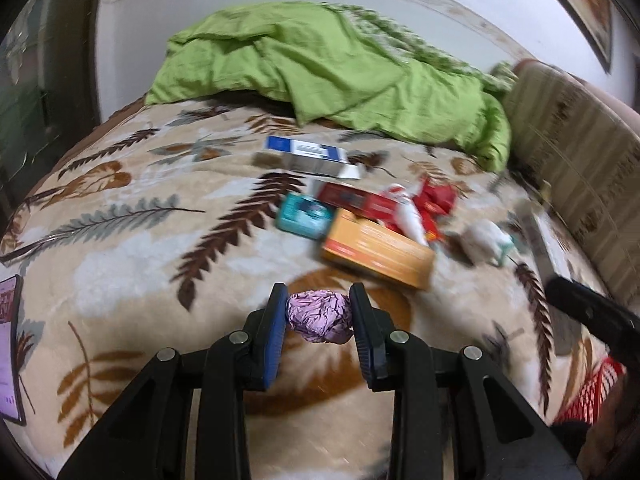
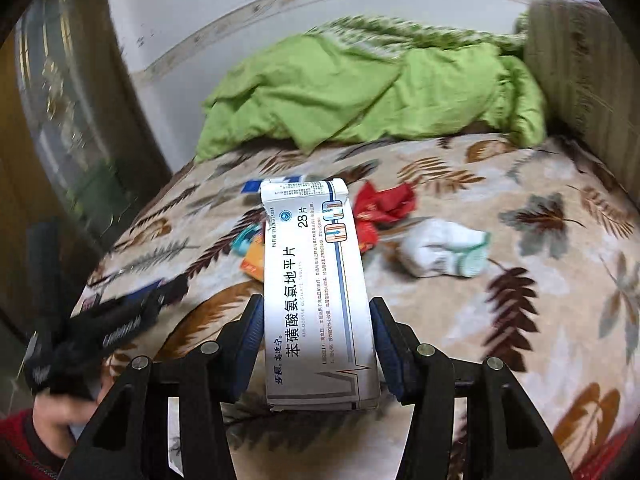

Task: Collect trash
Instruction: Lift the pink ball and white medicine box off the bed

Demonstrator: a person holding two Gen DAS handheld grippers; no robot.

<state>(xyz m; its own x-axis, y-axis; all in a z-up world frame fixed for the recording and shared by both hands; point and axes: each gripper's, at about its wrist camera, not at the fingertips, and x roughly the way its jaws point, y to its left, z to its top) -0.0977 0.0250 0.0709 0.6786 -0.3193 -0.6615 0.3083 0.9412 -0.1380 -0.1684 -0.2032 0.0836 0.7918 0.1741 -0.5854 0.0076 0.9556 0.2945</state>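
Observation:
My left gripper is shut on a crumpled pink foil ball, held above the leaf-patterned blanket. My right gripper is shut on a long white medicine box that sticks out forward between the pads. More litter lies in a heap on the bed: a blue-and-white box, a teal box, a red box, an orange box and a red wrapper. A white sock with a green toe lies to the right of the heap.
A rumpled green quilt fills the far end of the bed against the wall. A padded striped headboard runs along the right side. A pink card lies at the bed's left edge. A hand with a red sleeve shows low left.

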